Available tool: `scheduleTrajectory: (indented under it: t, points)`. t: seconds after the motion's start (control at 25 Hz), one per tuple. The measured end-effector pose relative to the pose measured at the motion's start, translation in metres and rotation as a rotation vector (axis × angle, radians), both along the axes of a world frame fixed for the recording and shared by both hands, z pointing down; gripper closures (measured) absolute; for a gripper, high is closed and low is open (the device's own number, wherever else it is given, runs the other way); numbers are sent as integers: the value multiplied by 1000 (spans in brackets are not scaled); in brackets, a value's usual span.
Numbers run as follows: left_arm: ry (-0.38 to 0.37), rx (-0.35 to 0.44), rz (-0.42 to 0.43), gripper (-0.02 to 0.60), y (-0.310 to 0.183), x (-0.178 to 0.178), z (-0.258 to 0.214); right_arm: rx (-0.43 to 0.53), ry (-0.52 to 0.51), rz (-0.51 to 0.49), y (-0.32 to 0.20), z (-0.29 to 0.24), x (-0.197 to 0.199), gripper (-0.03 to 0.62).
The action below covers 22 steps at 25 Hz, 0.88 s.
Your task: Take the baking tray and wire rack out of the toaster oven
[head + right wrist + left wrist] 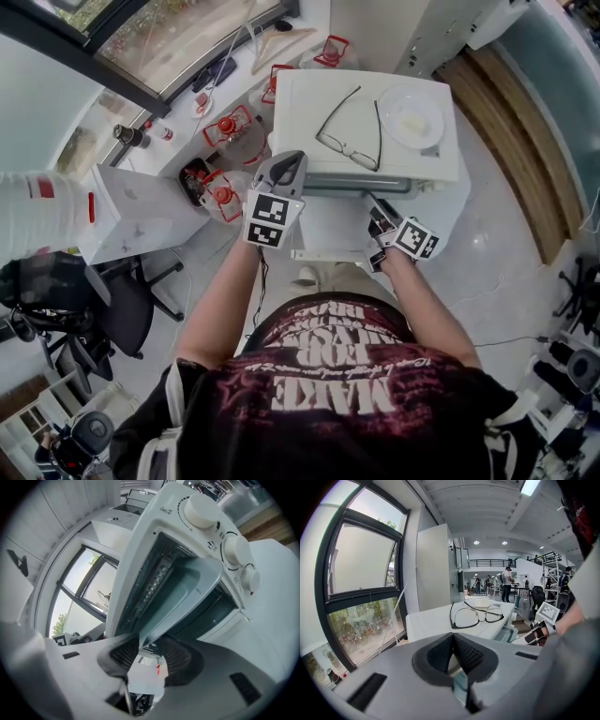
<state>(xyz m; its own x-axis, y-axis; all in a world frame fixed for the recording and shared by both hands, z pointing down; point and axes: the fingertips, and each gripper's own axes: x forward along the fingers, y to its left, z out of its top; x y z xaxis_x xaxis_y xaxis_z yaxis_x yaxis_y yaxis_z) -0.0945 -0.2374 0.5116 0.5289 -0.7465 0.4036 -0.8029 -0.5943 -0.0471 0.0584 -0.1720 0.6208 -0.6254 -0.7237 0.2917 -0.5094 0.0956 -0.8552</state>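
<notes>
Below the head camera, the white toaster oven point(309, 112) stands with its door point(328, 234) folded down toward the person. A pair of glasses point(347, 148) and a plate point(411, 117) lie on its top. The left gripper point(292, 161) sits at the oven's front left corner, and the right gripper point(374, 204) reaches into the open front just above the door.

Across the left gripper view, the black pads meet at their tips with nothing between them. They point over the oven top toward the glasses, with a large window point(361, 573) to the left. Whether the tips touch the oven is hard to tell from this angle.

Along the right gripper view, the baking tray point(183, 592) juts partway out of the oven cavity, tilted in the picture, beside the three knobs point(201, 510). Its near rim runs down between the narrowed pads, which appear clamped on it.
</notes>
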Motion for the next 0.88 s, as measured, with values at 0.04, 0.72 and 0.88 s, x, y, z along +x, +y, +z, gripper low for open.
scheduleTrajectory:
  t: [0.04, 0.72, 0.88]
  points:
    - [-2, 0, 2, 575, 0, 0, 0, 2, -10, -1, -1, 2, -2, 416]
    - [-57, 13, 21, 575, 1, 2, 3, -15, -148, 187, -52, 14, -16, 502]
    - [-47, 3, 28, 575, 1, 3, 4, -30, -185, 182, -45, 13, -16, 549]
